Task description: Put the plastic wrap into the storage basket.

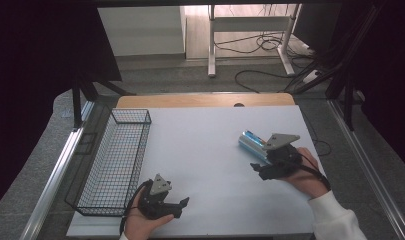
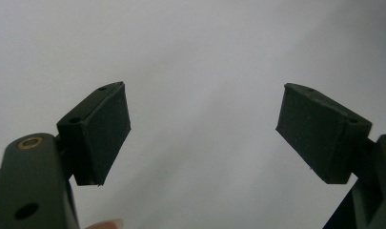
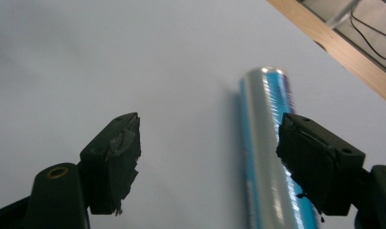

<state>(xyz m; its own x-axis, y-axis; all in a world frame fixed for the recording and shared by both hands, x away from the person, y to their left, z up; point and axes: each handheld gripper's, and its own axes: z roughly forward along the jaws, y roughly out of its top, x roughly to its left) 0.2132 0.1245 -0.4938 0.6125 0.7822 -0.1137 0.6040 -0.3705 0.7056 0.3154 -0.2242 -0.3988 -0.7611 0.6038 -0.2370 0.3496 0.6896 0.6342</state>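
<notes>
- I see the left hand-held gripper (image 1: 182, 207) low at the near left of the white surface (image 1: 205, 150), held in the person's left hand (image 1: 142, 222).
- From the left gripper view, its jaws stand wide apart with nothing between them; the pads (image 2: 107, 131) face bare white surface.
- A black wire basket (image 1: 115, 160) sits along the left edge of the surface, just beyond and left of that hand-held gripper. I see nothing in it.
- The right hand-held gripper (image 1: 257, 170) is at the right side of the surface, in the person's right hand (image 1: 307, 175), which wears a white sleeve (image 1: 335, 217).
- A shiny blue and silver tube (image 3: 271, 157) lies flat on the surface, pointing toward the far wooden edge (image 3: 333, 47).
- In the right gripper view, the jaws are spread wide and grip nothing. The tube lies partly behind the right-hand pad (image 3: 314, 162), not centred in the gap. I cannot tell whether that pad touches it.
- From the high view, the tube (image 1: 251, 142) pokes out from under the grey plate on top of the right hand-held gripper.
</notes>
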